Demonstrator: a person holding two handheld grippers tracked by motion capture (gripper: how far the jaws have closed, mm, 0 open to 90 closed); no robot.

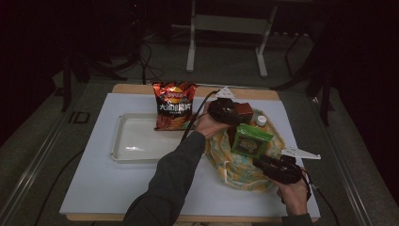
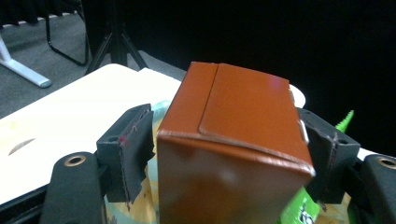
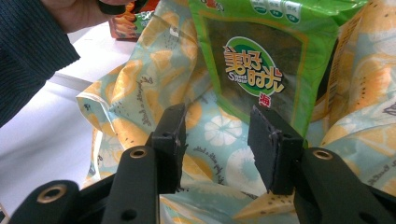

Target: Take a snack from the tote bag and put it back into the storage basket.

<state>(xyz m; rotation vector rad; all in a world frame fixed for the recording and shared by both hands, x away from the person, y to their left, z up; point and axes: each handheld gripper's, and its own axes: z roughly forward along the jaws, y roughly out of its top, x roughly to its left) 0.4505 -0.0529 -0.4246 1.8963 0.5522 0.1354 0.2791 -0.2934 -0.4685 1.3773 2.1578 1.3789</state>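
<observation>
Brown box (image 2: pixel 233 154) between the jaws of the left gripper (image 2: pixel 231 154), whose pads (image 2: pixel 133 154) stand just off its sides: the gripper is open and grips nothing. The box sits over the far part of a citrus-patterned cloth bag (image 3: pixel 140 88) on the desk (image 1: pixel 94 183). Right gripper (image 3: pixel 217 144), likewise open, points at the bag's near edge with cloth between its jaws; just beyond its tips a green snack packet (image 3: pixel 261 60) leans in the bag. Farther left of the left gripper, a crisp bag (image 1: pixel 173 106) stands in a white tray (image 1: pixel 123 146).
</observation>
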